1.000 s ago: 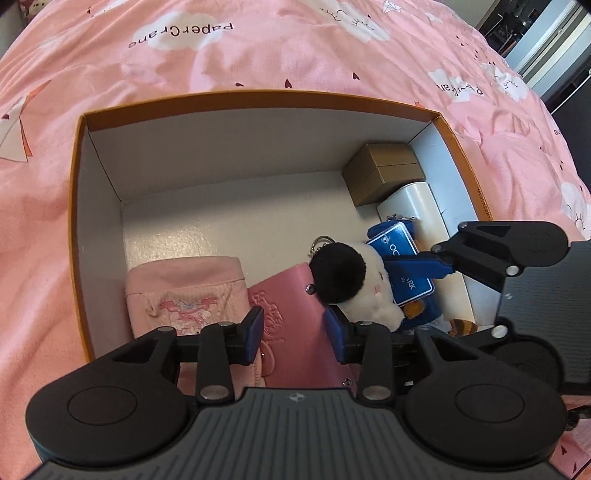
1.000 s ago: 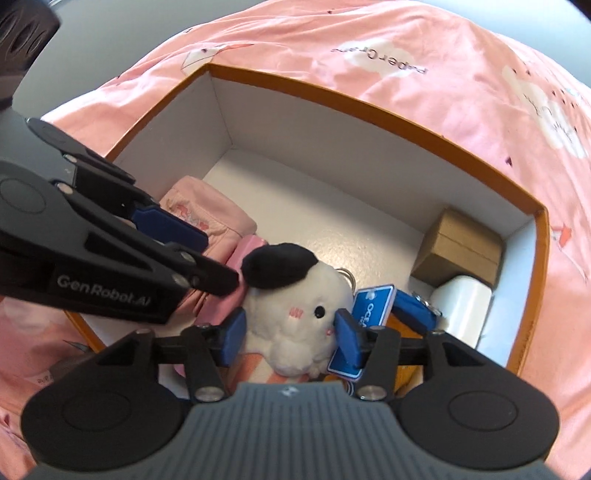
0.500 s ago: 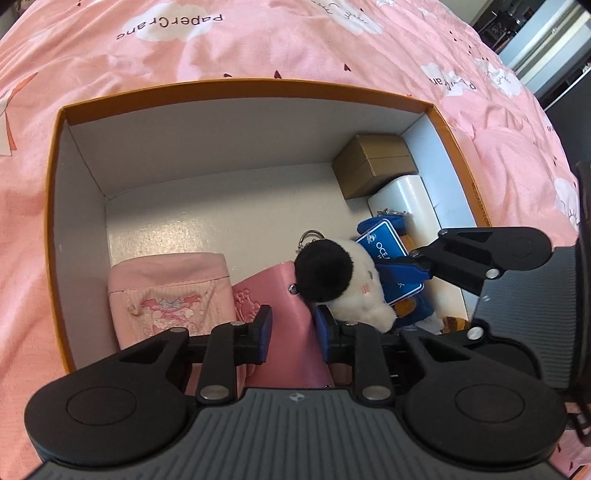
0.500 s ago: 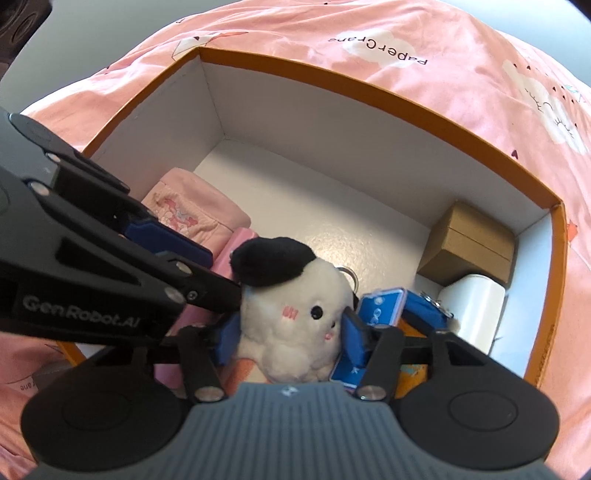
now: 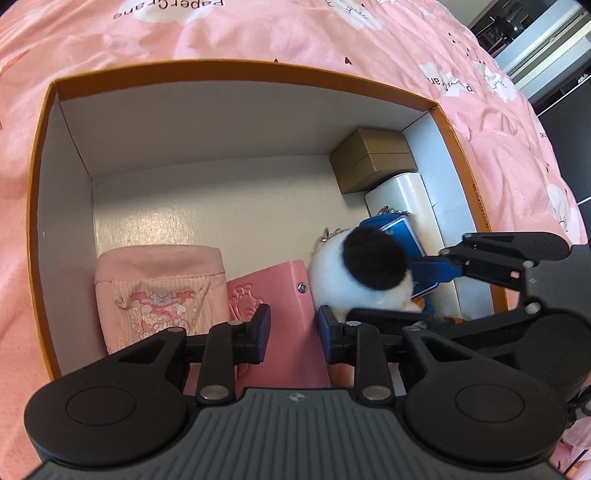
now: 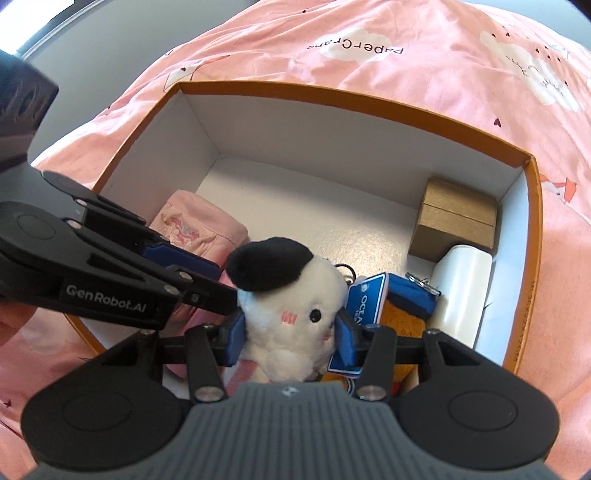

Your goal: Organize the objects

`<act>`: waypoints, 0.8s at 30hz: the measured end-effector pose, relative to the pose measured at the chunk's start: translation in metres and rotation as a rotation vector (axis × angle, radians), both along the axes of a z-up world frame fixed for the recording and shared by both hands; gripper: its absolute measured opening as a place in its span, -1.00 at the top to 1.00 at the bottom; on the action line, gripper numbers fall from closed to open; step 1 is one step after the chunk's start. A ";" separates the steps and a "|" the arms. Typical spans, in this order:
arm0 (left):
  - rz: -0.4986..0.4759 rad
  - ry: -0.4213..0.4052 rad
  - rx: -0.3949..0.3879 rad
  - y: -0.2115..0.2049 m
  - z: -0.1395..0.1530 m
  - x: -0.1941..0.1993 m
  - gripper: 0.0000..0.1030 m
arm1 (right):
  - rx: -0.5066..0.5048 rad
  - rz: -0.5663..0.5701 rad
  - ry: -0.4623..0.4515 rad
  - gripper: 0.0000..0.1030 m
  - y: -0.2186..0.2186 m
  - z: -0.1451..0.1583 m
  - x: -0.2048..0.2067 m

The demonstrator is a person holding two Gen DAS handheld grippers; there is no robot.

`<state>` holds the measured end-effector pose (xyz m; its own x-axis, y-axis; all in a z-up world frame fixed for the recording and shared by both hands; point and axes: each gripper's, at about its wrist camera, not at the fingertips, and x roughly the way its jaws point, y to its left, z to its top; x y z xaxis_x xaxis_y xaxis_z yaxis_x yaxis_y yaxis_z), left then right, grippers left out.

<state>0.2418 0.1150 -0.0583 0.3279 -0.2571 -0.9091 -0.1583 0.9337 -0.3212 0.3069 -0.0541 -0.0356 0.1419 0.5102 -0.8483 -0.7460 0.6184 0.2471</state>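
My right gripper (image 6: 291, 338) is shut on a white plush toy (image 6: 291, 314) with a black cap, held inside the orange box (image 6: 532, 229). The plush also shows in the left wrist view (image 5: 354, 280), with the right gripper's fingers (image 5: 439, 267) around it. My left gripper (image 5: 291, 332) has its pads on both sides of a pink wallet (image 5: 280, 291) standing in the box (image 5: 40, 206). A pink drawstring pouch (image 5: 159, 291) stands left of the wallet. A blue tag (image 6: 369, 299) sits right of the plush.
A brown cardboard box (image 5: 373, 158) and a white rounded box (image 5: 402, 199) sit in the box's far right corner. The box rests on a pink bedspread (image 5: 258, 33) with cloud prints. The box floor (image 5: 207, 206) at the back left is bare white.
My left gripper has narrowed around the pink wallet. My right gripper has shifted the plush to the right, away from the wallet, and both cameras have drawn closer to the box.
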 end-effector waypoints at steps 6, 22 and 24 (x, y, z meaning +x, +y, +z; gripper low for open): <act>0.009 0.019 -0.007 0.000 -0.006 0.003 0.27 | 0.030 -0.012 0.047 0.05 -0.010 0.008 0.005; -0.043 0.050 -0.021 0.007 0.005 -0.004 0.55 | 0.019 -0.012 0.060 0.04 -0.010 0.011 0.008; -0.050 0.065 -0.009 0.003 -0.002 -0.002 0.61 | 0.015 -0.007 0.057 0.04 -0.010 0.014 0.008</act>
<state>0.2395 0.1182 -0.0603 0.2552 -0.2799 -0.9255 -0.1323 0.9381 -0.3202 0.3151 -0.0643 -0.0217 0.0972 0.5218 -0.8475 -0.7259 0.6198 0.2983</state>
